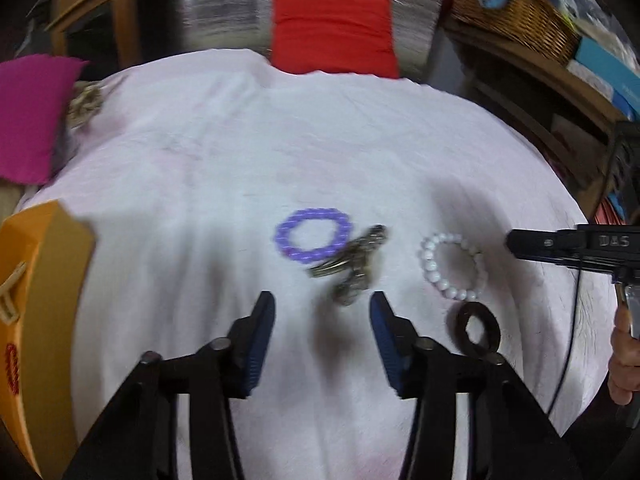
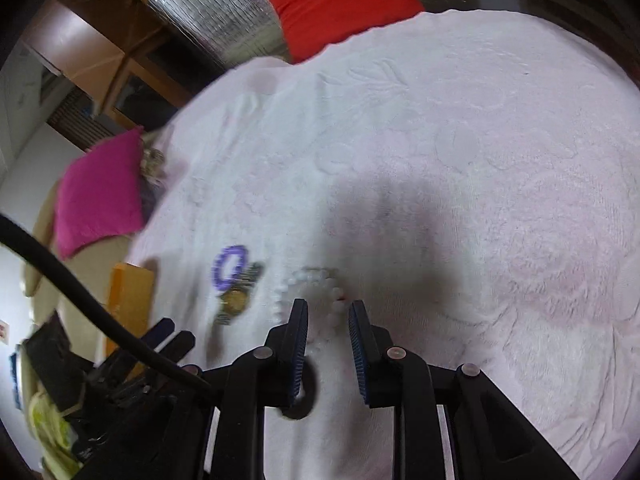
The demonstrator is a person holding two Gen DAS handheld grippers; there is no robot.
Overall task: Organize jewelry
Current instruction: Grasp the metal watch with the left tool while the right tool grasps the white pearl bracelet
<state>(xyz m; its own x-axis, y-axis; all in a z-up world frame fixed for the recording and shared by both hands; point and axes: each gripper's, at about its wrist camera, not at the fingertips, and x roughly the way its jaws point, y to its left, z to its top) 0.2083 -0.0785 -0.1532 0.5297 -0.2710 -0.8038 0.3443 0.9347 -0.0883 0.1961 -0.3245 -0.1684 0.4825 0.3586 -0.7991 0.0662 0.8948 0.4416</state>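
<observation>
Black linkage arms with blue-padded jaws fill the foreground of both wrist views: the left gripper [image 1: 322,304] has its jaws spread wide with nothing between them, hovering over the cloth just short of the jewelry; the right gripper [image 2: 328,312] has its jaws parted more narrowly, also holding nothing, its tips at the near edge of the white bracelet. White textured cloth [image 1: 240,152] covers the whole work surface, wrinkled and embossed. Red cushion [image 1: 334,34] stands at the far edge, against a silver quilted sheet [image 1: 224,4]. Magenta cushion [image 1: 30,120] lies at the far left. Orange cardboard box [image 1: 36,280] sits at the left edge of the cloth. Wicker basket [image 1: 516,16] rests on shelving at the upper right. Purple beaded bracelet [image 1: 313,236] lies flat near the middle of the cloth. White beaded bracelet [image 1: 450,266] lies to its right, apart from it. Brass-coloured metal piece [image 1: 352,266], blurred, lies between the two, touching the purple bracelet's edge. Dark ring [image 1: 478,330] lies just nearer than the white bracelet, partly hidden behind the right gripper's inner jaw in the right wrist view.
</observation>
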